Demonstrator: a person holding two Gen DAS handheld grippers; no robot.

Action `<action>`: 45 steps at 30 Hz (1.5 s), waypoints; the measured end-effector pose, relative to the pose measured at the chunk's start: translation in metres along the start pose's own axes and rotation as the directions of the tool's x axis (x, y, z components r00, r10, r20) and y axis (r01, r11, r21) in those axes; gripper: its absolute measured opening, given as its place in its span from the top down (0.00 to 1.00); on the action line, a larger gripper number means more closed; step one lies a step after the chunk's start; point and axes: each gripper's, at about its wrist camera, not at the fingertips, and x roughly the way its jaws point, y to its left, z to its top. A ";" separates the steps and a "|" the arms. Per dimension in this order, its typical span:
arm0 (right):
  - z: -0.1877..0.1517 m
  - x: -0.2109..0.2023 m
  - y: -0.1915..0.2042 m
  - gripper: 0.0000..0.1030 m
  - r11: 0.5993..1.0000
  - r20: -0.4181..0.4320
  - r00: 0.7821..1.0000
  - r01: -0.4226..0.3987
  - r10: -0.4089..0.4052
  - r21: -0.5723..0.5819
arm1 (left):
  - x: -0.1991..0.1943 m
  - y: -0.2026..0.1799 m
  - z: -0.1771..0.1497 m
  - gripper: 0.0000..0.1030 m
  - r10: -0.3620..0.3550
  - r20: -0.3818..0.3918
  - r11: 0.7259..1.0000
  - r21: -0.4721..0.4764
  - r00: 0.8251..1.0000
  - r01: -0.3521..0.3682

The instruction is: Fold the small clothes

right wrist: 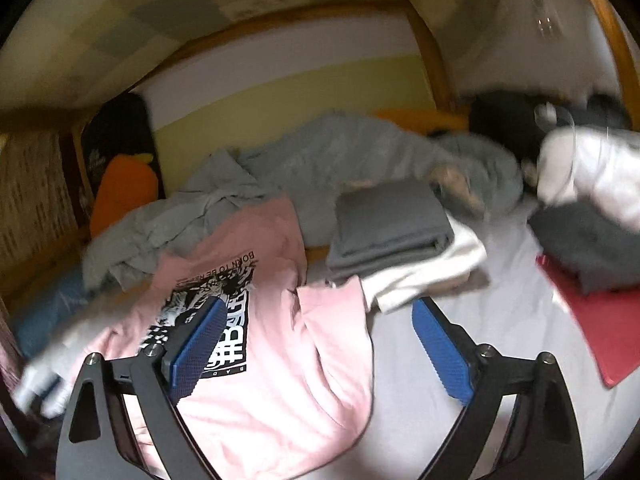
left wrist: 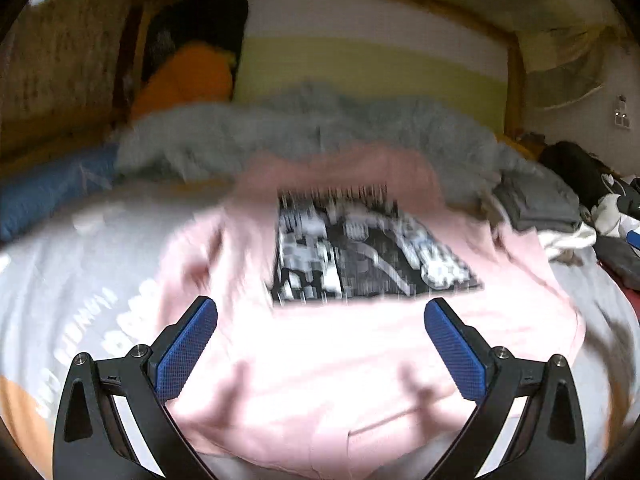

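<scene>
A pink T-shirt (left wrist: 328, 352) with a black-and-white print lies spread on the pale grey bed sheet (left wrist: 72, 264). My left gripper (left wrist: 320, 312) is open and empty just above the shirt's lower half; the view is blurred. In the right wrist view the pink T-shirt (right wrist: 280, 344) lies at the lower left, its right sleeve folded inward. My right gripper (right wrist: 316, 312) is open and empty over the shirt's right edge, with its right finger above the bare sheet (right wrist: 500, 320).
A folded dark grey garment (right wrist: 392, 228) rests on a folded white one (right wrist: 432, 268) behind the shirt. A rumpled grey blanket (right wrist: 320, 164), an orange cushion (right wrist: 124, 192), a red flat item (right wrist: 592, 320) and dark clothes (right wrist: 592, 248) surround them. A wooden headboard (right wrist: 428, 48) is behind.
</scene>
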 end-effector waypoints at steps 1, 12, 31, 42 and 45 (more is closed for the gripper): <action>0.002 0.004 -0.011 0.11 1.000 -0.027 1.000 -0.009 0.010 0.025 | 0.008 0.002 -0.003 0.00 -0.028 -0.044 0.999 -0.020 0.999 0.027; -0.022 0.131 -0.049 0.40 0.996 -0.378 0.921 -0.086 0.091 0.028 | 0.040 -0.013 -0.015 0.01 -0.014 -0.201 0.999 0.040 0.979 0.022; 0.012 0.102 -0.059 0.99 0.999 -0.241 0.970 0.011 0.001 0.048 | 0.061 -0.026 -0.020 0.01 0.018 -0.293 0.995 0.102 0.956 0.013; -0.005 0.102 -0.037 0.99 0.992 -0.226 0.966 -0.123 0.128 0.037 | 0.060 -0.026 -0.021 0.01 0.012 -0.301 0.995 0.100 0.954 0.019; -0.028 0.094 0.013 0.99 0.923 -0.298 0.881 -0.384 0.367 0.001 | 0.060 -0.026 -0.020 0.01 0.011 -0.297 0.995 0.098 0.955 0.019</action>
